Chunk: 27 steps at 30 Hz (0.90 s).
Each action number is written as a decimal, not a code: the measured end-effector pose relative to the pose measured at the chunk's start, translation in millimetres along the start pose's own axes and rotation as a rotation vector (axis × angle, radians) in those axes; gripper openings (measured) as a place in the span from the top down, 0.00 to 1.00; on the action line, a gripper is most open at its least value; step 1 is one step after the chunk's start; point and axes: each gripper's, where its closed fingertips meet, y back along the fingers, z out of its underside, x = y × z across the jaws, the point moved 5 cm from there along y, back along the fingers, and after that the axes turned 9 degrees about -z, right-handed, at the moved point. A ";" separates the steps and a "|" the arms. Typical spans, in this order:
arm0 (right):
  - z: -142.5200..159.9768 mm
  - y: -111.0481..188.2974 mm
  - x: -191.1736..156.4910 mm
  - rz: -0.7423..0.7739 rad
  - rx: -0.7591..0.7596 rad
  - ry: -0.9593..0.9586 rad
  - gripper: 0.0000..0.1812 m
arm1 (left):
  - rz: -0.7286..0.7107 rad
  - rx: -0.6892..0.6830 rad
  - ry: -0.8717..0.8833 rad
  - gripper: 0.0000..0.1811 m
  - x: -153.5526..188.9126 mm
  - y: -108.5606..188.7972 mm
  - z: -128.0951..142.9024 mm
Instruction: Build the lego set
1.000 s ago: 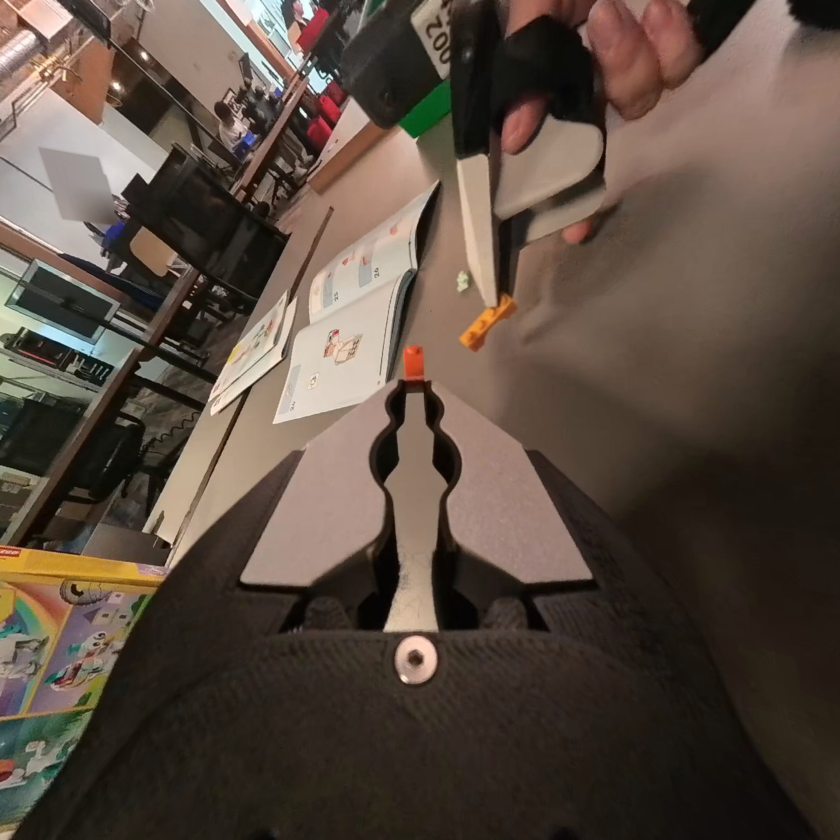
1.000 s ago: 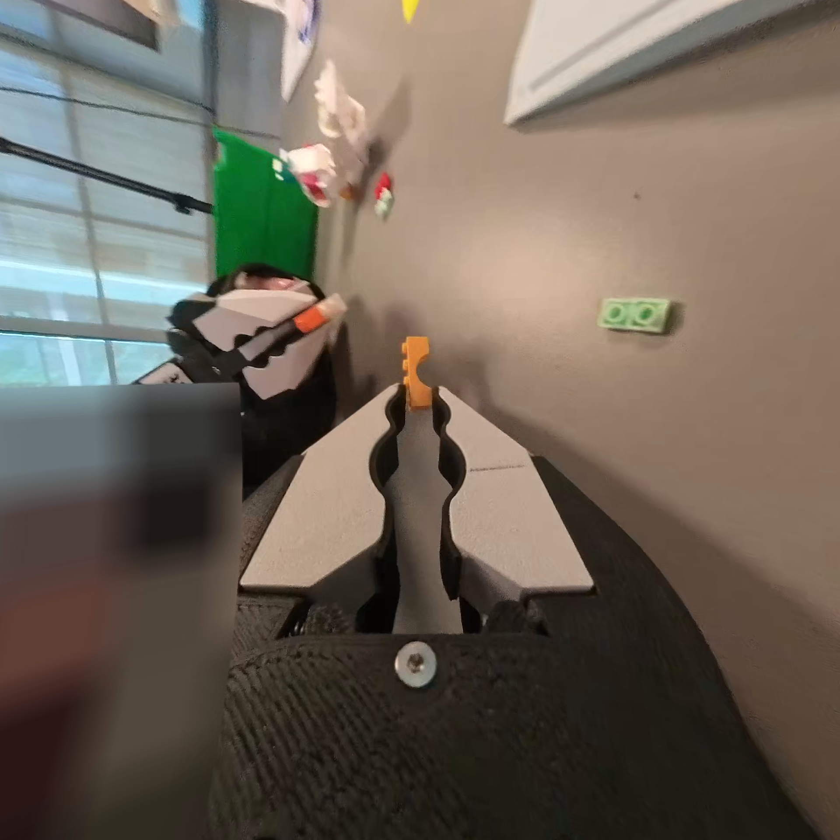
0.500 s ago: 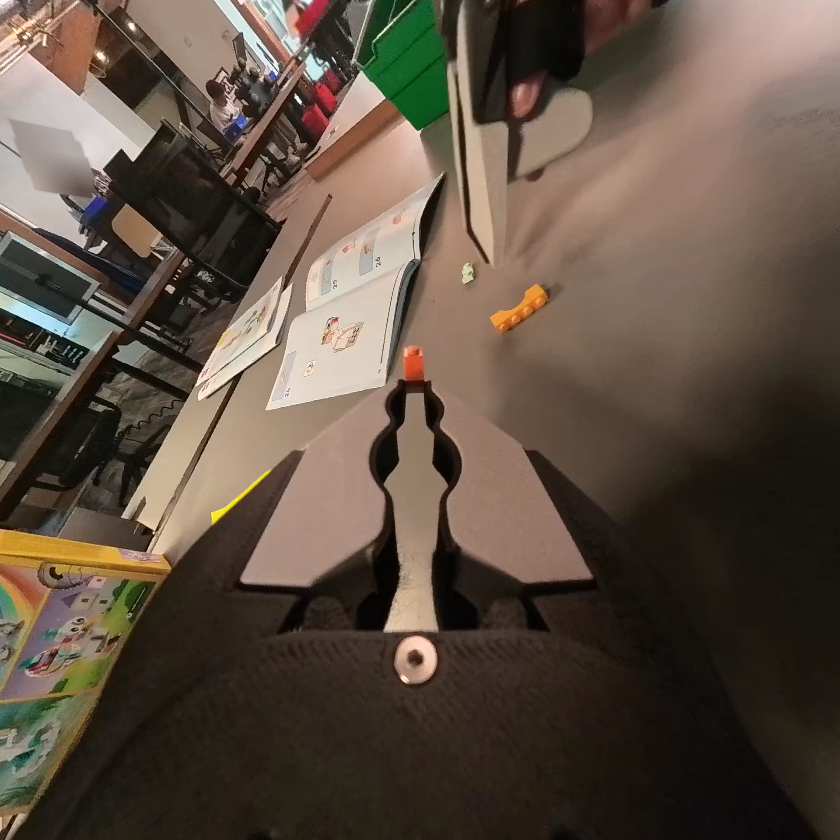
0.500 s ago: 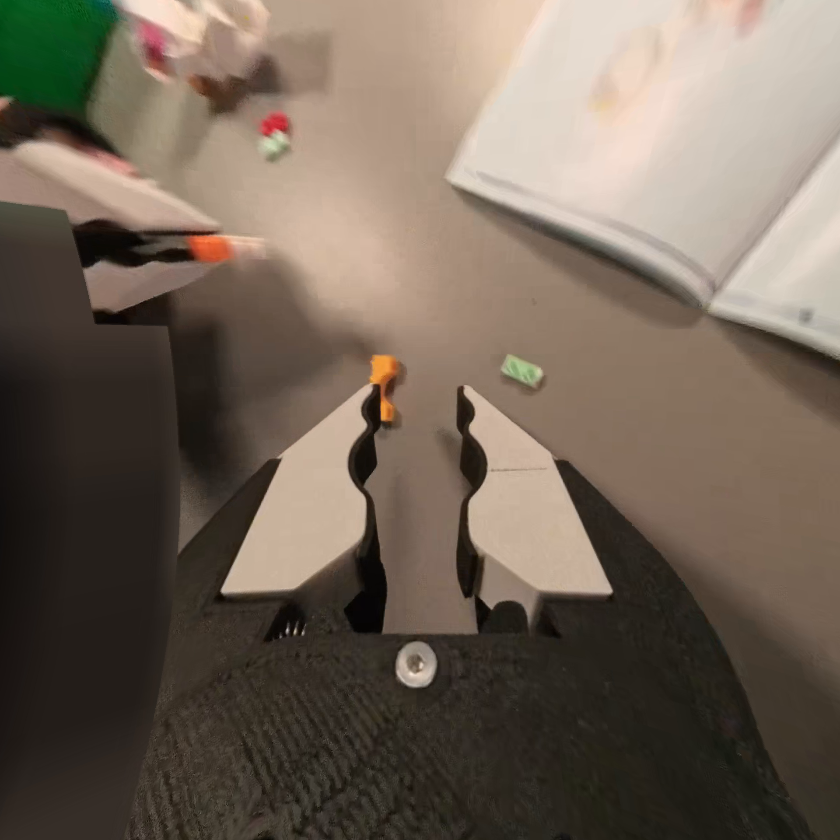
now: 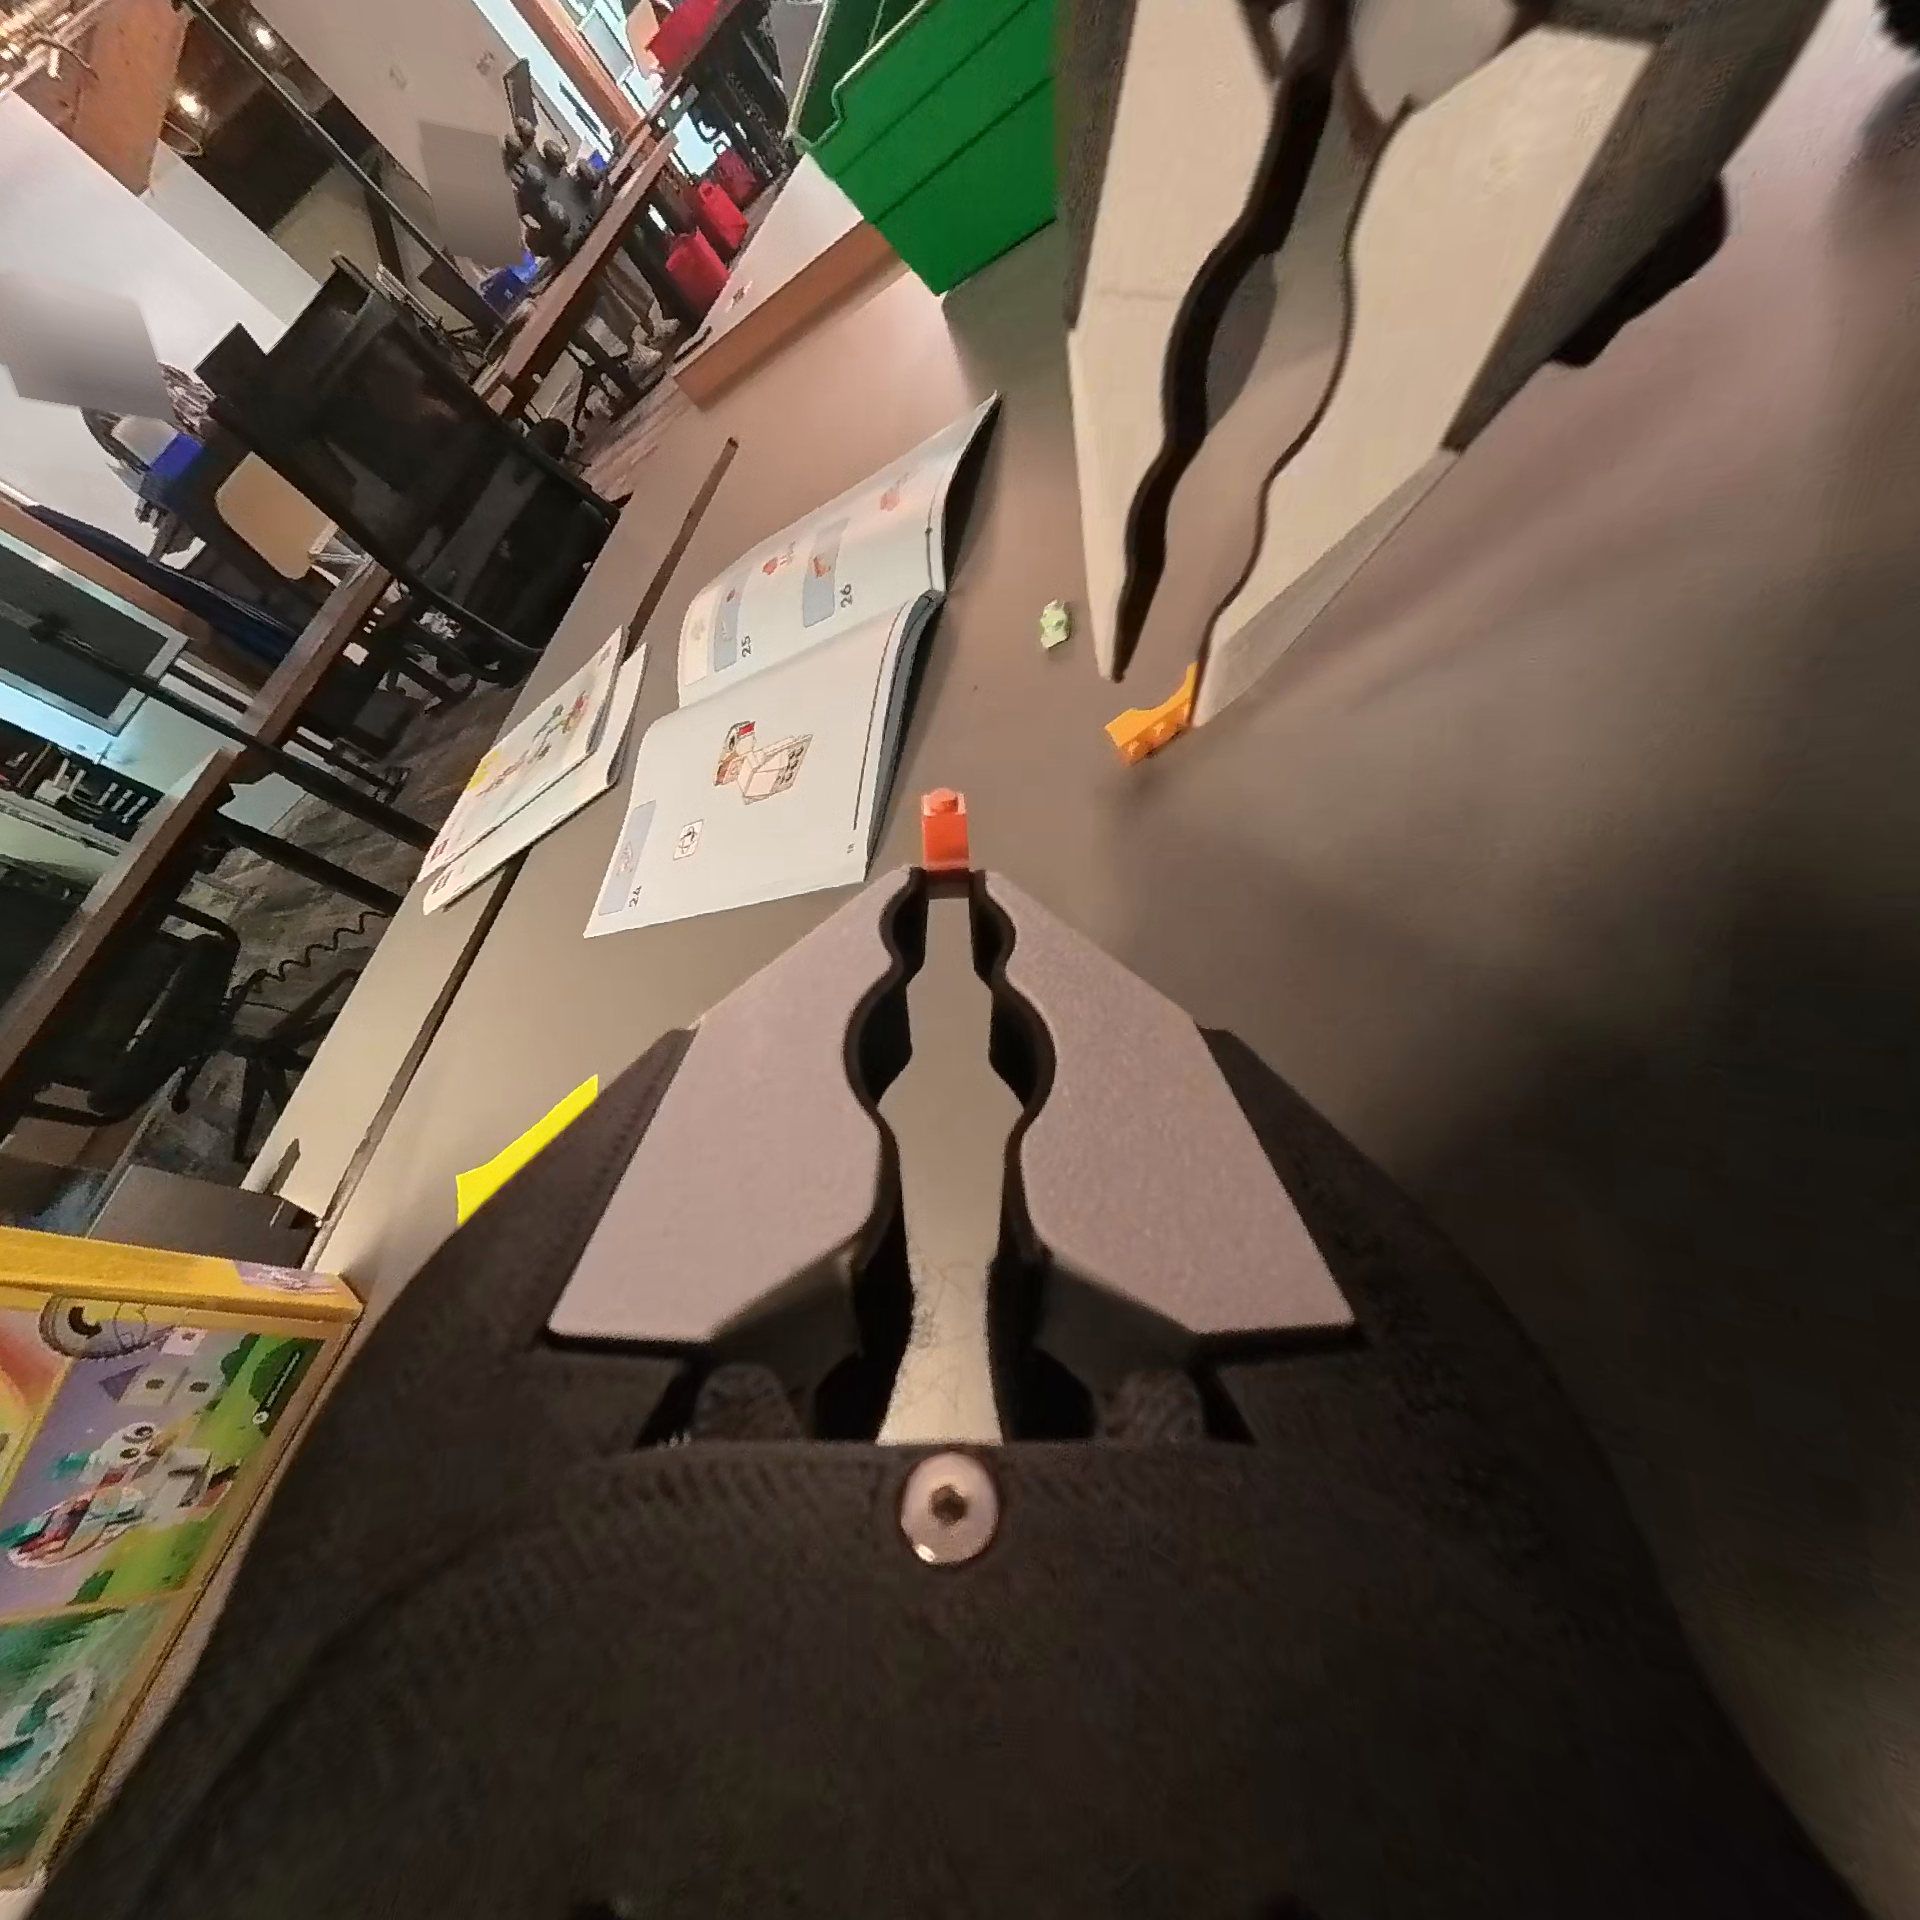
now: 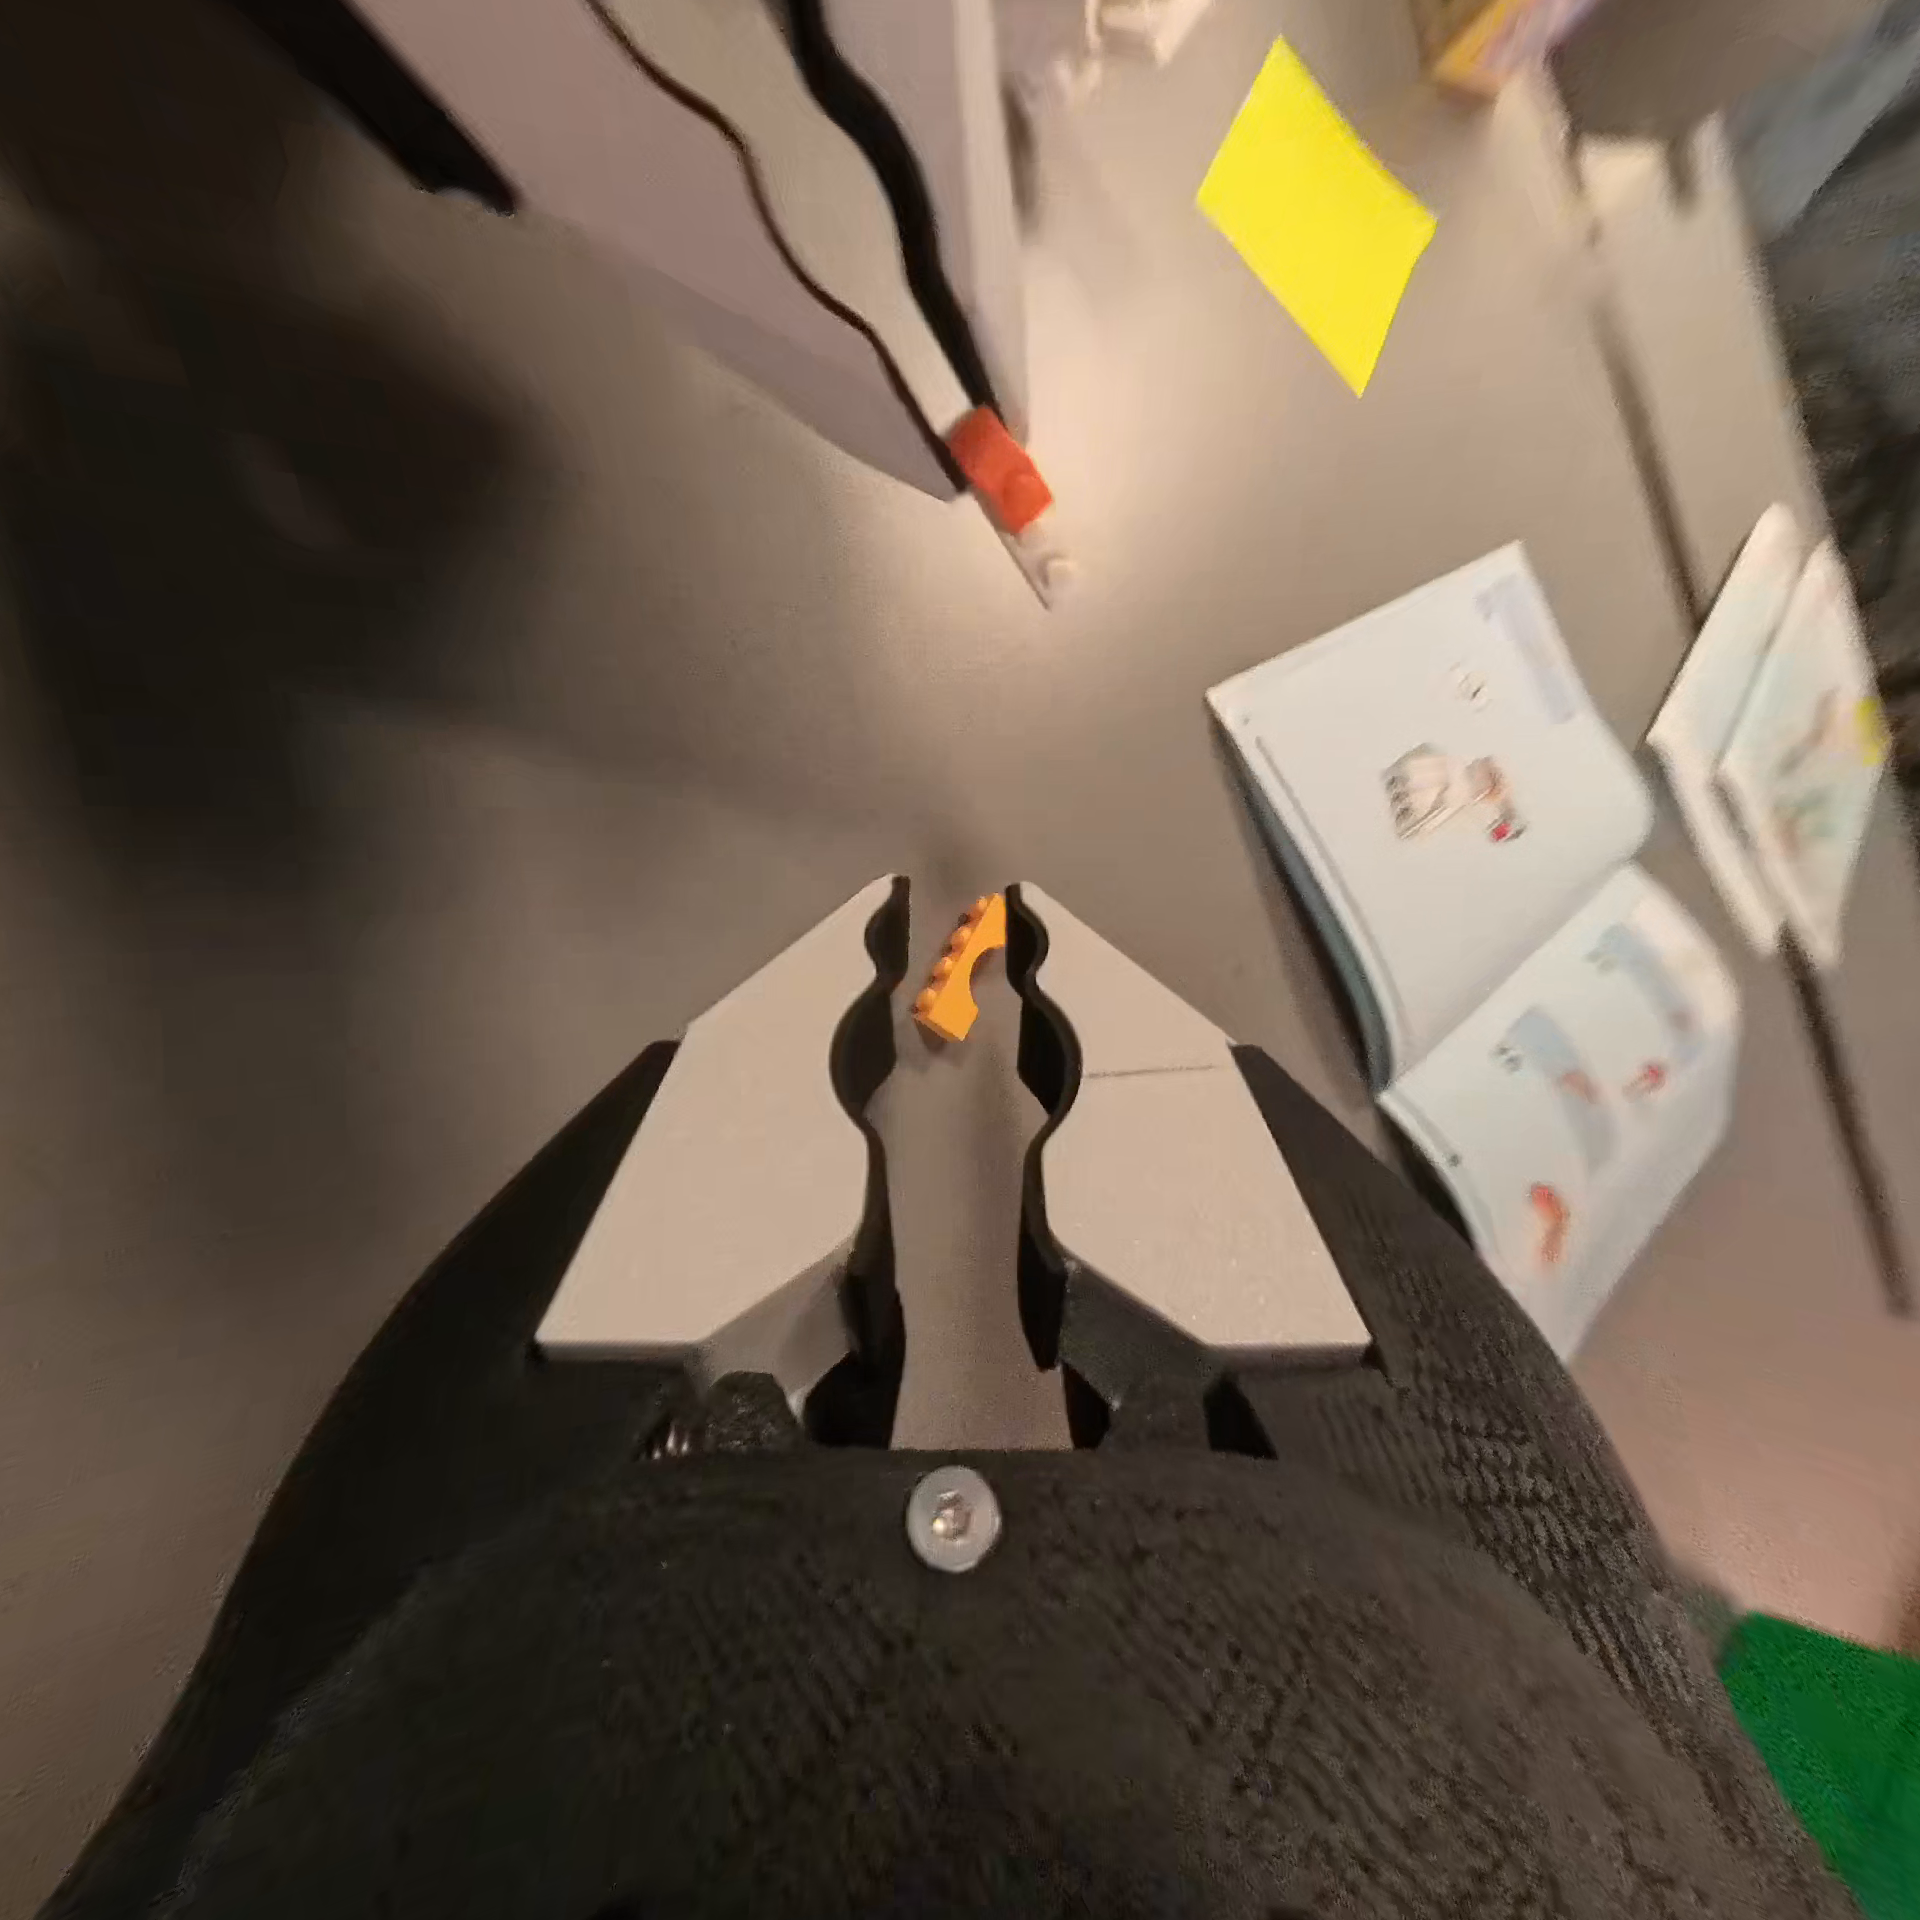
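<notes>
Open booklet (image 6: 1475,935) beside bare table (image 6: 623,779)

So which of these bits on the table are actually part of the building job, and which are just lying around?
In use:
- red brick, clamped in the left gripper
- orange arch piece, on the table between the open right gripper fingers
- open instruction booklet

Lying about:
- pale green piece
- yellow note
- green bins
- set box
</notes>
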 end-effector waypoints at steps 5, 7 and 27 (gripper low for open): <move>8.6 -10.5 9.1 -0.006 -0.136 -0.131 0.93 | 0.012 -0.005 -0.003 0.97 2.0 -0.7 0.5; 13.1 -11.7 8.4 -0.022 -0.185 -0.163 0.96 | 0.015 -0.008 -0.008 0.96 2.6 -0.9 0.6; 47.3 -9.9 26.0 -0.603 0.277 -1.169 0.99 | 0.083 0.292 0.302 0.97 -15.3 21.1 -24.5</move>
